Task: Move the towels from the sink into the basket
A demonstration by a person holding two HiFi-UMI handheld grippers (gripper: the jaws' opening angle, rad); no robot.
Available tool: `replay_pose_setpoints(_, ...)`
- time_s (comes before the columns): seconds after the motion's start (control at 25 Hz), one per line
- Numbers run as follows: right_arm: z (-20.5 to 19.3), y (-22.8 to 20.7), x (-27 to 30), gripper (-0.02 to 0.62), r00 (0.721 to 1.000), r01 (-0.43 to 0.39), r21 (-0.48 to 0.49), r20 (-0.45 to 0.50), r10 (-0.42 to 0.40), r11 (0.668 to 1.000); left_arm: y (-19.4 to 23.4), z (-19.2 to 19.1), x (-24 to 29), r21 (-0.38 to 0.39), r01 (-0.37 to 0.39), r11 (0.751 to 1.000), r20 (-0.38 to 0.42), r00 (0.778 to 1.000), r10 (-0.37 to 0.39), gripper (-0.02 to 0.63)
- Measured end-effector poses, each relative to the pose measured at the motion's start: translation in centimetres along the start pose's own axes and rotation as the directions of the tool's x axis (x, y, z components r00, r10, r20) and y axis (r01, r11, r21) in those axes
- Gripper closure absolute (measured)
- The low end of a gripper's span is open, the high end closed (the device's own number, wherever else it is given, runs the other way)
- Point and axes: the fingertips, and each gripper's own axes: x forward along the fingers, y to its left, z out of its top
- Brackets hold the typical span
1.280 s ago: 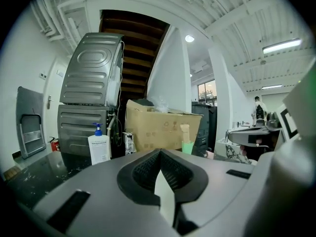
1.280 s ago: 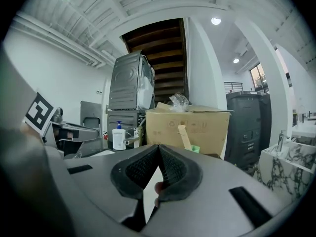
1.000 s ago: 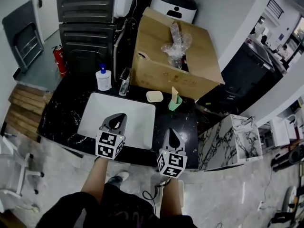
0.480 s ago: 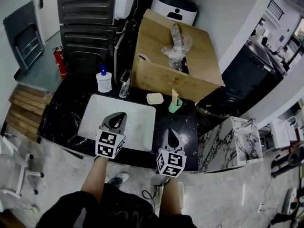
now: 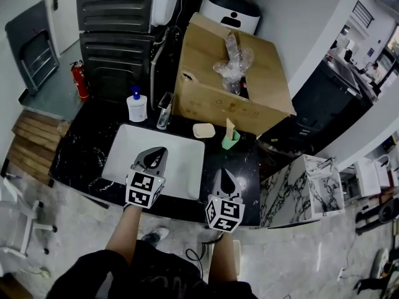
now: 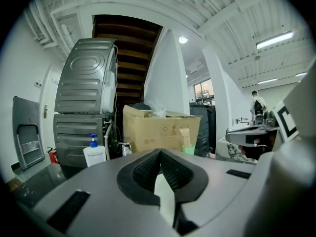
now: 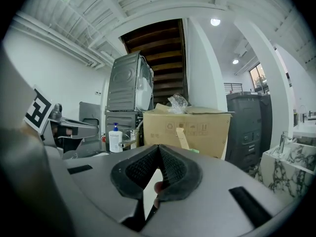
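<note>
Two claws are held side by side over a black marble tabletop (image 5: 81,151). The left claw (image 5: 156,156) has its jaws pressed together, gripping nothing. It hangs above the near part of the white sink (image 5: 181,147), whose basin spreads beneath and ahead of it. The right claw (image 5: 225,179), its jaws also together and empty, sits just right of the sink, over the tabletop's near edge. Beyond the left claw stand a pump bottle (image 5: 136,103) and the tap (image 5: 164,109). Ahead of the right claw are a soap dish (image 5: 203,128) and a green cup (image 5: 229,137), with a cardboard box (image 5: 230,101) behind them.
</note>
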Motion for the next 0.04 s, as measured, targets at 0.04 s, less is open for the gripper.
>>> replay_pose_setpoints(0.04, 0.04, -0.04, 0.02, 0.581, 1.000, 0.000, 0.000, 0.002, 0.000, 1.000, -0.04, 0.09, 0.03, -0.001, 0.000, 1.000, 0.003, 1.000, 0.000, 0.591)
